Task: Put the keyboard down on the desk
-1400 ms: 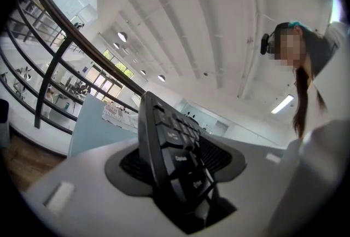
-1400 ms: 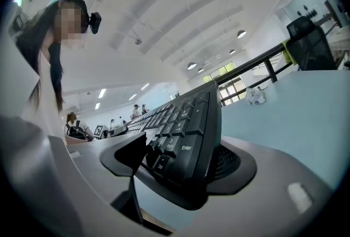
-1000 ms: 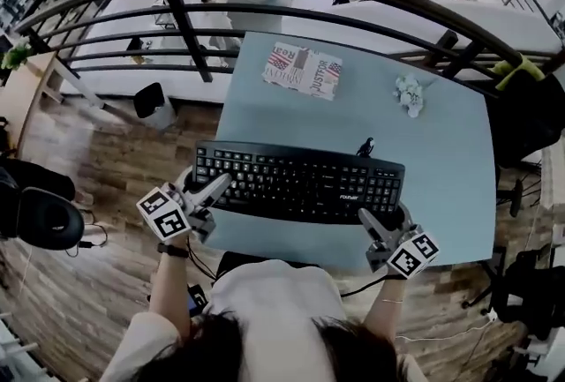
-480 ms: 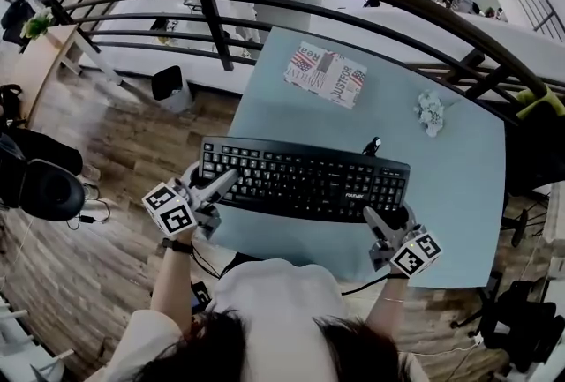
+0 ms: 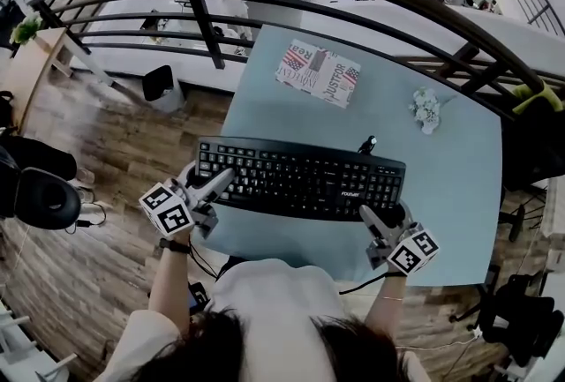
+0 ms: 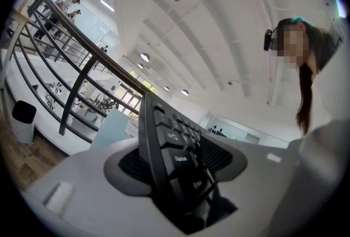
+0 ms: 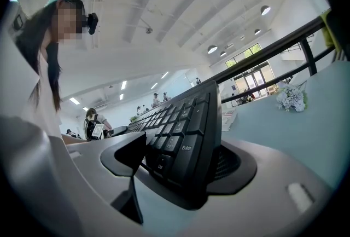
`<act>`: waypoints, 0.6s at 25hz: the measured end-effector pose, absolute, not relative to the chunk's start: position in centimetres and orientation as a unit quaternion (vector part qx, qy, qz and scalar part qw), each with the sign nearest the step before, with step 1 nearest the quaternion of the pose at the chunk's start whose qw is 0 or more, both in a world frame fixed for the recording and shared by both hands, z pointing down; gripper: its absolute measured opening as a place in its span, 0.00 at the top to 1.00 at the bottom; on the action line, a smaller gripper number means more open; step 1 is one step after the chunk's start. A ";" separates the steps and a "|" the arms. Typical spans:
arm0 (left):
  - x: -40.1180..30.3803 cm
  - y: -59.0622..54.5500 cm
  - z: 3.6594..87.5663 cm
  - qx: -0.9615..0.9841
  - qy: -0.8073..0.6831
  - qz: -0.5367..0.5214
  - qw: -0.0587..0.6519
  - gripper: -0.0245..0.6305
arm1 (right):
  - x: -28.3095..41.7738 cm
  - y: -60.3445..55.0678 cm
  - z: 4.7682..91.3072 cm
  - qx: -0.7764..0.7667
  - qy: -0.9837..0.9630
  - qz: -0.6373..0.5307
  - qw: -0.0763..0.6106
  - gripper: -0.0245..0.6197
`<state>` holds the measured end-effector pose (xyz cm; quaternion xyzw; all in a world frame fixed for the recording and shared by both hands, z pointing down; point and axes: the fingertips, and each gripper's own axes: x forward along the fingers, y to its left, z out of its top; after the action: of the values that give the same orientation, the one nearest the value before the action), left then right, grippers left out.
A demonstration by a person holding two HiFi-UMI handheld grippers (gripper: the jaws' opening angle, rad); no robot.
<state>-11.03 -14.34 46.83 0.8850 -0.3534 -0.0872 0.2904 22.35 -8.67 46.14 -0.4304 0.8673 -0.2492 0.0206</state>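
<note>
Keyboard (image 5: 300, 179) barely shifted on desk (image 5: 450, 195); left hand-held gripper (image 5: 219, 184) and right hand-held gripper (image 5: 385, 215) clamp its ends, jaws wide.

Left claw (image 5: 210, 180) and right claw (image 5: 384, 214) cover keyboard (image 5: 300, 180) ends.

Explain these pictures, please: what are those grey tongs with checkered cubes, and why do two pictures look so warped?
No robot here. A person holds a two-jaw gripper in each hand; the marked cubes are part of them. The head view comes from a camera on the person's head, looking down. The two warped pictures come from wide-angle cameras riding on the grippers, looking along their jaws. The left gripper and right gripper each clamp one end of a black keyboard at a pale blue desk; whether it rests there yet I cannot tell. Also on the desk: a printed box, a small white bunch and a small black thing.
</note>
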 end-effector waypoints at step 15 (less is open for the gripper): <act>-10.4 -15.4 51.2 0.885 -0.342 -0.062 0.308 0.50 | 23.0 -8.8 51.2 -0.438 0.850 -0.291 0.016 0.45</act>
<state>-10.40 -15.43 51.21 0.8855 -0.3424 -0.0620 0.3080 22.95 -8.76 51.21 -0.4384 0.8502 -0.2910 0.0155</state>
